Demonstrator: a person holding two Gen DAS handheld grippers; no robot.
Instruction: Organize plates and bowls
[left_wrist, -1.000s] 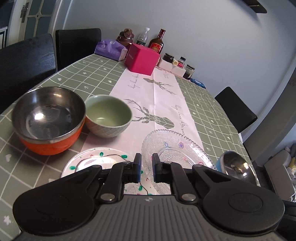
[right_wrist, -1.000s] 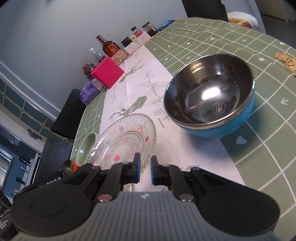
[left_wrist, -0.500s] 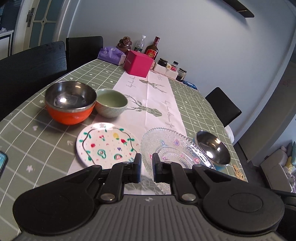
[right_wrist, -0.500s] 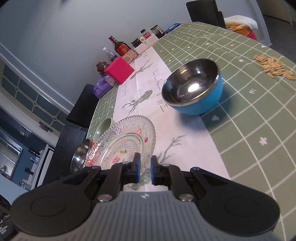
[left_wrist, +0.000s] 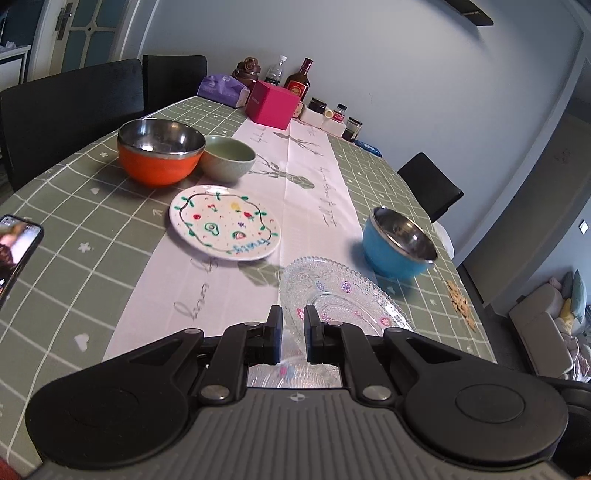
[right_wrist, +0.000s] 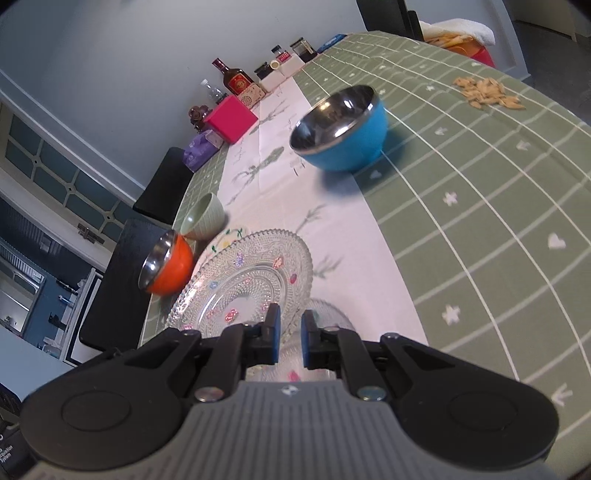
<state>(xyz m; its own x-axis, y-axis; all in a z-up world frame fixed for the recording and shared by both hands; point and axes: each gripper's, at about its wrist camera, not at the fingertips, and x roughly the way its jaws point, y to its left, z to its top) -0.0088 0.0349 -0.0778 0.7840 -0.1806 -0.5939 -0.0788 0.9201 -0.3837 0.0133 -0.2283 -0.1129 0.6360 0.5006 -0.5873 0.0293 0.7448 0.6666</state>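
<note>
The long desk is covered with a green cloth with a white grid and small hearts, and a pale pink runner with deer drawings goes down its middle toward the far wall. Both tools hold the same glass plate by its near rim: the left tool is closed on it and the right tool is closed on it too, with the rim between the blue pads. The plate is tilted and seems lifted a little above the runner, but the glass is clear so I cannot be sure. On the left of the runner lies a white painted plate, and beyond it stand an orange bowl with a steel inside and a green bowl, touching each other. On the right stands a blue bowl, well apart from them. Some seeds lie on the cloth at the right edge. At the far end are a pink box, a purple tissue pack, bottles and small jars near the grey wall. Black chairs stand around the desk, and a phone lies at the left edge.
</note>
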